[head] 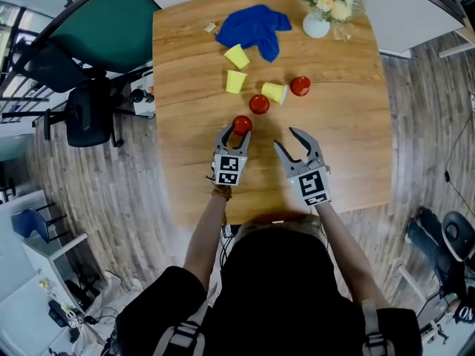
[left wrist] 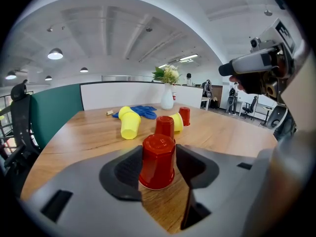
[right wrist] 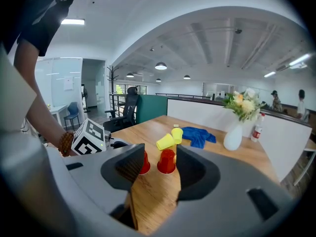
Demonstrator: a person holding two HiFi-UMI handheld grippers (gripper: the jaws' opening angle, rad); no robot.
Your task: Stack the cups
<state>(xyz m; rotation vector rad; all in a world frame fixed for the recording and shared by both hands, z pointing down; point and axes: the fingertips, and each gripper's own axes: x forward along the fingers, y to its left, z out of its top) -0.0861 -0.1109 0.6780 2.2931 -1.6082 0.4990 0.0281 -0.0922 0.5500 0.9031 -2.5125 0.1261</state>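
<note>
Three red cups stand upside down on the wooden table (head: 341, 147). The nearest red cup (head: 242, 124) (left wrist: 158, 161) sits between the fingers of my left gripper (head: 237, 131) (left wrist: 158, 153), whose jaws stand apart around it; a thin gap shows on its right side. The other red cups (head: 259, 104) (head: 300, 86) stand further off. Three yellow cups (head: 236, 55) (head: 235, 81) (head: 274, 93) lie beyond them. My right gripper (head: 286, 138) (right wrist: 159, 154) hovers open and empty to the right of the left one, pointing at a red cup (right wrist: 166, 161).
A blue cloth (head: 256, 28) lies at the far side of the table, a white vase of flowers (head: 317, 22) at the far right corner. An office chair (head: 85, 113) stands left of the table. The table's near edge is just under my wrists.
</note>
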